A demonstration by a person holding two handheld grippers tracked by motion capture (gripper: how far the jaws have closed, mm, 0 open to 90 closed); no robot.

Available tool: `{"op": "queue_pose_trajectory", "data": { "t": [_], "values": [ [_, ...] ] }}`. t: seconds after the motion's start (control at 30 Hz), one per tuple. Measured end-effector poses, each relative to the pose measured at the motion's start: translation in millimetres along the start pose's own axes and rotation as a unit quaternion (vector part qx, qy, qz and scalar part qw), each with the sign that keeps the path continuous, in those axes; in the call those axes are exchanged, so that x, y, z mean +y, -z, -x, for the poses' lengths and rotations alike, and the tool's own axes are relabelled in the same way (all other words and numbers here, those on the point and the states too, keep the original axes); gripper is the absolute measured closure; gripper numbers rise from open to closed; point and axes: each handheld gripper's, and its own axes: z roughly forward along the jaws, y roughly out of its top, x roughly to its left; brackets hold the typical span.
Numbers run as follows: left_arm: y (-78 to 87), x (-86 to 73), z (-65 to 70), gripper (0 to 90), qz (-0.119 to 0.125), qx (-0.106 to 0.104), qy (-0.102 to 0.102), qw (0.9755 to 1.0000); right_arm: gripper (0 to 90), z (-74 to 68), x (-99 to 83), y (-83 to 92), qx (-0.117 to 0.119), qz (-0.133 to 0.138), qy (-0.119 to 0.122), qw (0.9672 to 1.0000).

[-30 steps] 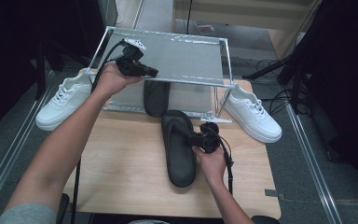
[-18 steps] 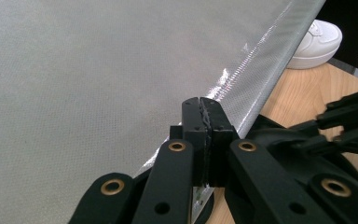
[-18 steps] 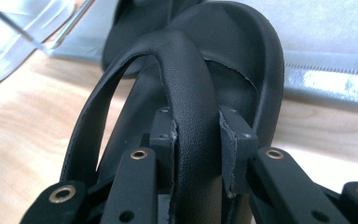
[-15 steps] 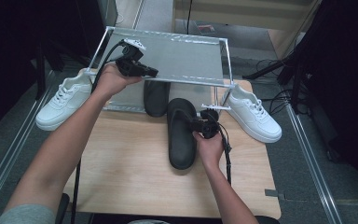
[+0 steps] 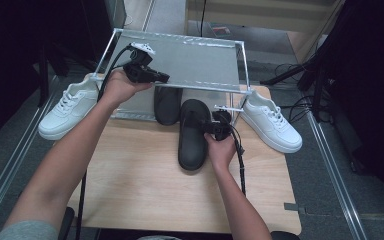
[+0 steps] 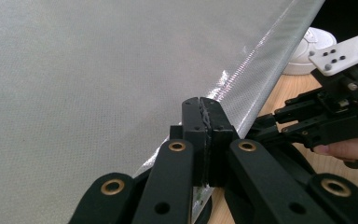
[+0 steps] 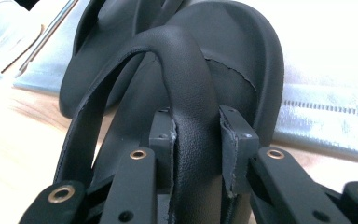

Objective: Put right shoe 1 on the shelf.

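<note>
- A rack (image 5: 180, 60) stood at the table's (image 5: 130, 190) far edge.
- One slipper (image 5: 167, 104) lay under the rack; the second slipper (image 5: 192, 132) lay just to its right, nearer the person.
- One sneaker (image 5: 67, 107) sat left of the rack, another sneaker (image 5: 270, 121) right.

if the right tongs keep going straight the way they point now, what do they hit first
Likely the second black slipper lying just beyond, under the rack's mesh cover. The right tongs are clamped on the strap of the near black slipper, so that travels along. Depth is uncertain.
</note>
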Motion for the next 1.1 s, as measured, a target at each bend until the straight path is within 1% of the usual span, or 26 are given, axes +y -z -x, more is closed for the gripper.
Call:
{"op": "queue_pose_trajectory", "data": {
  "t": [0.03, 0.07, 0.13, 0.17, 0.23, 0.33, 0.37, 0.43, 0.47, 0.53, 0.57, 0.67, 0.77, 0.87, 0.93, 1.0, 1.07, 1.1],
  "values": [
    [0.0, -0.3, -0.2, 90.0, 0.001, 0.0, 0.0, 1.0, 69.6, 0.4, -0.1, -0.8, -0.002, 0.002, 0.005, 1.0],
    [0.0, -0.4, -0.4, 90.0, 0.001, -0.001, 0.001, 1.0, 68.7, 0.4, -0.3, -0.9, 0.0, 0.002, 0.004, 1.0],
    [-0.2, -0.5, -0.5, 90.0, 0.002, -0.002, 0.002, 1.0, 62.6, 0.8, -0.3, -0.4, 0.0, 0.002, 0.003, 1.0],
    [-0.2, -0.5, -0.7, 90.0, 0.003, -0.001, 0.002, 1.0, 61.2, 0.6, -0.1, 0.5, 0.001, 0.003, 0.006, 1.0],
    [-0.1, -0.5, -0.9, 90.0, 0.002, -0.003, 0.004, 1.0, 57.8, -0.7, 0.7, 3.7, -0.005, 0.01, 0.015, 0.9998],
    [-0.2, -0.4, -0.9, 90.0, 0.002, -0.002, 0.003, 1.0, 56.4, -4.0, 1.7, 9.8, -0.003, 0.017, 0.021, 0.9996],
    [-0.2, -0.5, -0.9, 90.0, 0.002, -0.003, 0.004, 1.0, 55.6, -6.0, 1.5, 12.1, -0.007, 0.017, 0.024, 0.9995],
    [-0.3, -0.4, -0.7, 90.0, 0.003, -0.002, 0.004, 1.0, 55.8, -9.1, 0.0, 16.8, -0.011, 0.017, 0.038, 0.9991],
    [-0.3, -0.4, -0.7, 90.0, 0.003, -0.001, 0.003, 1.0, 56.0, -9.6, -1.1, 19.4, -0.011, 0.021, 0.042, 0.9988],
    [-0.2, -0.4, -1.0, 90.0, 0.002, -0.003, 0.004, 1.0, 55.7, -9.7, -2.6, 24.5, -0.009, 0.025, 0.041, 0.9988],
    [-0.2, -0.4, -0.9, 90.0, 0.002, -0.004, 0.005, 1.0, 55.6, -9.5, -3.4, 26.9, -0.008, 0.026, 0.045, 0.9986],
    [-0.4, -0.3, -0.7, 90.0, 0.002, -0.001, 0.004, 1.0, 55.9, -10.5, -6.5, 33.8, -0.007, 0.026, 0.054, 0.9982],
    [-0.4, -0.4, -0.9, 90.0, 0.002, -0.003, 0.004, 1.0, 57.0, -14.2, -11.9, 42.4, -0.003, 0.027, 0.066, 0.9974],
    [-0.5, -0.4, -1.4, 90.0, 0.002, -0.004, 0.006, 1.0, 57.8, -17.5, -18.1, 51.3, 0.009, 0.025, 0.066, 0.9975],
    [-0.5, -0.2, -1.1, 90.0, 0.002, -0.003, 0.005, 1.0, 62.8, -20.7, -22.4, 56.6, 0.018, 0.02, 0.072, 0.997],
    [-0.5, -0.2, -1.1, 90.0, 0.002, -0.003, 0.006, 1.0, 69.6, -25.2, -28.6, 62.0, 0.034, 0.018, 0.078, 0.9962],
    [-0.4, -0.3, -1.0, 90.0, 0.001, -0.003, 0.006, 1.0, 74.8, -30.2, -35.5, 65.7, 0.042, 0.009, 0.089, 0.995],
    [-0.5, -0.2, -1.3, 90.0, 0.001, -0.003, 0.006, 1.0, 76.1, -32.4, -39.5, 67.0, 0.049, 0.009, 0.093, 0.9945]
  ]
}}
